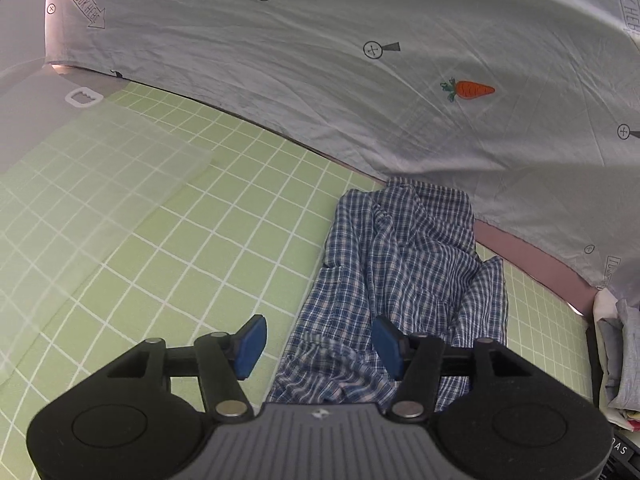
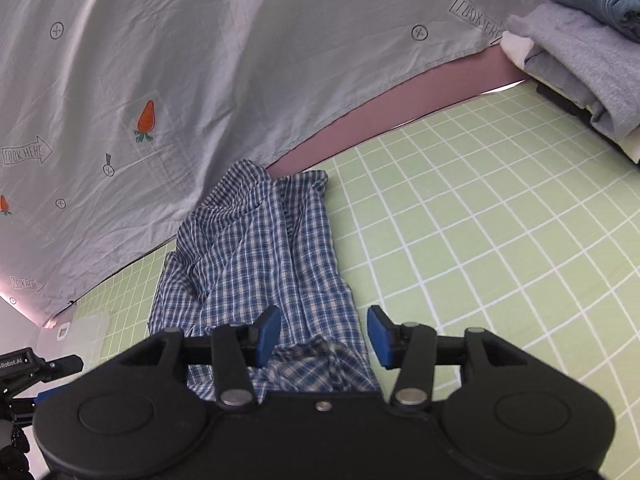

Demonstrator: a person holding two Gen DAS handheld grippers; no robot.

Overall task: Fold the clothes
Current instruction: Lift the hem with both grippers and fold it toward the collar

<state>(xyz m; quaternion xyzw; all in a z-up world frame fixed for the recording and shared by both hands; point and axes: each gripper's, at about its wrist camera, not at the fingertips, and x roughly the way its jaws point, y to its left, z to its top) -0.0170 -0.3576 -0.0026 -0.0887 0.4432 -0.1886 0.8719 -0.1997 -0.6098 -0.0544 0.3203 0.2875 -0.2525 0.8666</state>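
Blue pads, left gripper [image 1: 318, 346]: jaws spread wide with nothing clamped; the near end of the garment lies between and under the pads, with the left pad over bare mat.
Blue pads, right gripper [image 2: 322, 336]: jaws likewise wide apart, holding nothing; the bunched near end of the garment sits in the gap, and the right pad hangs over bare mat.
Checked shirt [image 1: 404, 280]: blue-and-white plaid cloth, rumpled and gathered into a long narrow heap on the mat, running from just under both grippers away to the mat's far edge, where its top end meets the hanging sheet.
Green mat [image 1: 180, 248]: pale green with a white grid, covering the work surface on both sides of the garment.
Clear plastic lid [image 1: 120, 160]: a translucent flat piece lying on the mat, well apart from the garment, on the left in the left wrist view.
Folded pile [image 2: 576, 48]: grey and blue folded clothes stacked at the mat's far right corner.
Grey sheet [image 1: 320, 60]: wrinkled backdrop behind the mat, printed with carrots, crossed circles and arrow labels.
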